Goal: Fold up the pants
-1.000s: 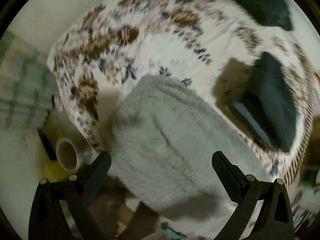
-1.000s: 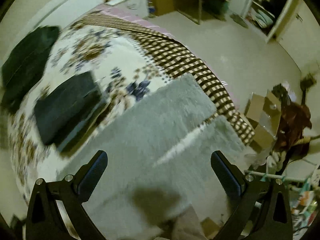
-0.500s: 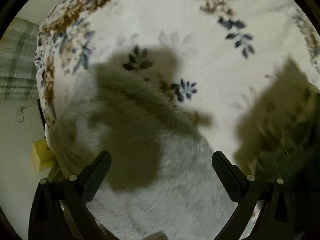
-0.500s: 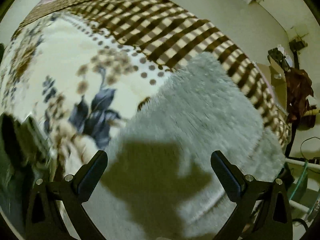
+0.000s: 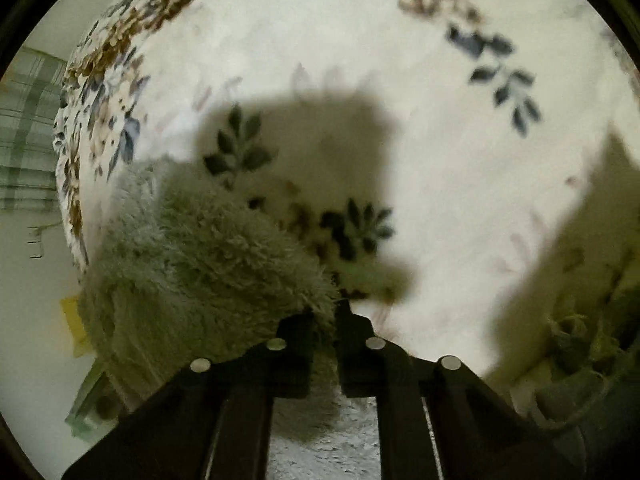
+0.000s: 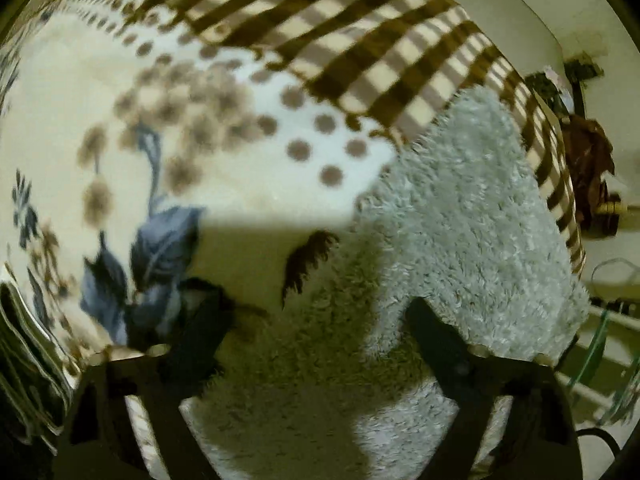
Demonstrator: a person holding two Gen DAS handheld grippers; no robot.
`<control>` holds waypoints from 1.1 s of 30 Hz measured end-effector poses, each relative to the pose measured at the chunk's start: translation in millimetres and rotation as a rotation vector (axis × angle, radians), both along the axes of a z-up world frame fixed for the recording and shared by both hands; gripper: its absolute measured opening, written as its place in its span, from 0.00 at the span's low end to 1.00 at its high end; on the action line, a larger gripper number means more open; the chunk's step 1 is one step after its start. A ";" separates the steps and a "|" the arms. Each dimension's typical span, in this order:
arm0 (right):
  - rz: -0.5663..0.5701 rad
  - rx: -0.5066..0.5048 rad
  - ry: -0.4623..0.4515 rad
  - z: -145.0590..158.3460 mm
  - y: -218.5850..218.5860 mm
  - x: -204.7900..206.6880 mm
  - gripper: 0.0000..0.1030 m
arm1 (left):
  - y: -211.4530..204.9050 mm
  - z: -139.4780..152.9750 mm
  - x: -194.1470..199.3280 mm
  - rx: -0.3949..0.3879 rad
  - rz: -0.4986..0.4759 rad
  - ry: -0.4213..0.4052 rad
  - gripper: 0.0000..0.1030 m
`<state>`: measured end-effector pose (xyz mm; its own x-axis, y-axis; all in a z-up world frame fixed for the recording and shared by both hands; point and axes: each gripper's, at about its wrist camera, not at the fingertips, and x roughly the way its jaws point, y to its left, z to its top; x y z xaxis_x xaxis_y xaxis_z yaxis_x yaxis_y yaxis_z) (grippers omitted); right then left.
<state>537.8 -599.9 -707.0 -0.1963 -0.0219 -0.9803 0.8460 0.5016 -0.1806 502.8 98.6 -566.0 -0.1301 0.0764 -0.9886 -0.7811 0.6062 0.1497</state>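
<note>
The pants are fluffy pale grey fleece, lying on a floral bed cover. In the left wrist view the pants (image 5: 192,264) bunch up at lower left, and my left gripper (image 5: 324,320) is shut on their fuzzy edge. In the right wrist view the pants (image 6: 460,208) spread across the lower right. My right gripper (image 6: 316,320) is low over them with its jaws still apart, the left finger (image 6: 200,320) at the fabric's edge, the right finger (image 6: 432,332) on the fleece.
The bed cover (image 5: 400,60) is cream with blue and brown flowers, and has a brown checked border (image 6: 360,40). A dark folded garment (image 6: 24,360) lies at the left edge. The floor and clutter (image 6: 588,168) show beyond the bed's right side.
Both grippers dropped close to the pants. The left gripper closed on the fleece edge. The right gripper's jaws have narrowed somewhat but stay apart.
</note>
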 end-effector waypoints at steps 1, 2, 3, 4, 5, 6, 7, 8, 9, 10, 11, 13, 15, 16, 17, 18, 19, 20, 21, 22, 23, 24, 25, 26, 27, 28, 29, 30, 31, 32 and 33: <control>0.018 -0.003 -0.002 1.5 2.4 0.0 0.53 | 2.2 4.8 -4.3 -0.012 0.008 -0.024 0.05; 0.026 -0.008 -0.005 3.4 3.3 -0.7 0.33 | 4.5 12.1 -9.8 -0.021 0.014 -0.054 0.05; 0.034 -0.019 -0.012 8.0 4.1 -2.7 0.14 | 6.4 20.5 -15.5 -0.031 0.018 -0.087 0.05; 0.035 -0.022 -0.031 12.8 1.9 -10.6 0.12 | 7.4 28.0 -20.3 -0.041 0.018 -0.115 0.04; 0.034 -0.025 -0.058 19.3 2.2 -14.2 0.10 | 8.0 38.8 -26.9 -0.056 0.010 -0.151 0.04; 0.037 -0.034 -0.092 31.4 3.8 -19.6 0.09 | 8.3 50.8 -34.5 -0.067 -0.003 -0.188 0.04; 0.041 -0.042 -0.119 41.6 5.1 -24.3 0.08 | 8.7 60.3 -41.5 -0.073 -0.014 -0.213 0.04; 0.046 -0.048 -0.160 56.1 7.4 -30.5 0.08 | 10.8 71.8 -52.1 -0.083 -0.024 -0.244 0.04; 0.047 -0.051 -0.191 70.9 10.3 -40.9 0.08 | 13.9 82.6 -63.8 -0.098 -0.029 -0.273 0.04; 0.034 -0.053 -0.241 81.7 12.8 -48.3 0.08 | 17.1 93.1 -76.4 -0.115 -0.028 -0.301 0.04; 0.037 -0.056 -0.277 97.4 16.5 -60.2 0.08 | 17.2 102.0 -87.2 -0.126 -0.023 -0.324 0.04; 0.043 -0.056 -0.320 121.6 17.4 -86.4 0.08 | 14.5 116.4 -114.7 -0.151 -0.009 -0.371 0.04; 0.043 -0.052 -0.365 140.6 12.0 -120.3 0.08 | 17.7 129.7 -142.8 -0.180 -0.002 -0.415 0.04; 0.044 -0.054 -0.386 151.3 12.5 -141.6 0.08 | 19.5 132.0 -155.8 -0.190 -0.002 -0.428 0.04; 0.043 -0.054 -0.405 154.1 8.7 -164.4 0.07 | 24.3 134.3 -167.2 -0.202 -0.003 -0.447 0.04; 0.041 -0.061 -0.421 158.8 6.5 -191.5 0.07 | 27.7 137.4 -181.4 -0.208 -0.010 -0.459 0.04; 0.039 -0.066 -0.431 164.0 6.5 -210.0 0.07 | 29.7 139.1 -197.0 -0.219 -0.017 -0.468 0.04; 0.039 -0.065 -0.441 166.4 4.7 -228.0 0.07 | 30.3 138.9 -208.6 -0.230 -0.020 -0.475 0.04; 0.041 -0.073 -0.438 168.1 6.3 -248.8 0.07 | 30.3 137.5 -224.4 -0.240 -0.029 -0.477 0.04; 0.042 -0.077 -0.435 169.0 6.7 -272.3 0.07 | 30.4 134.6 -236.3 -0.244 -0.039 -0.475 0.04; 0.041 -0.075 -0.430 166.1 7.6 -290.4 0.07 | 30.8 130.0 -251.8 -0.249 -0.045 -0.470 0.04; 0.036 -0.074 -0.414 161.2 7.7 -310.4 0.07 | 31.9 123.1 -267.3 -0.250 -0.048 -0.461 0.04; 0.034 -0.071 -0.400 152.6 8.9 -329.1 0.07 | 32.7 116.1 -279.9 -0.244 -0.049 -0.447 0.04; 0.029 -0.073 -0.384 143.0 10.5 -347.9 0.07 | 34.5 104.8 -294.5 -0.237 -0.047 -0.427 0.04; 0.015 -0.071 -0.375 134.1 10.1 -362.3 0.07 | 36.5 91.2 -307.9 -0.234 -0.039 -0.401 0.04; 0.002 -0.062 -0.372 124.4 9.7 -374.8 0.07 | 37.3 78.6 -319.0 -0.231 -0.031 -0.380 0.04; -0.007 -0.058 -0.365 112.8 9.5 -386.6 0.07 | 38.4 63.3 -331.0 -0.227 -0.022 -0.351 0.04; -0.016 -0.066 -0.356 100.9 9.5 -396.5 0.07 | 38.4 48.1 -340.7 -0.224 -0.021 -0.323 0.04; -0.027 -0.070 -0.349 87.3 8.6 -407.4 0.07 | 37.7 37.2 -346.9 -0.221 -0.023 -0.304 0.04; -0.042 -0.063 -0.339 73.5 7.4 -415.5 0.07 | 35.9 24.8 -353.5 -0.218 -0.027 -0.283 0.04; -0.058 -0.057 -0.326 59.6 6.6 -422.1 0.07 | 33.3 14.1 -358.9 -0.214 -0.035 -0.269 0.04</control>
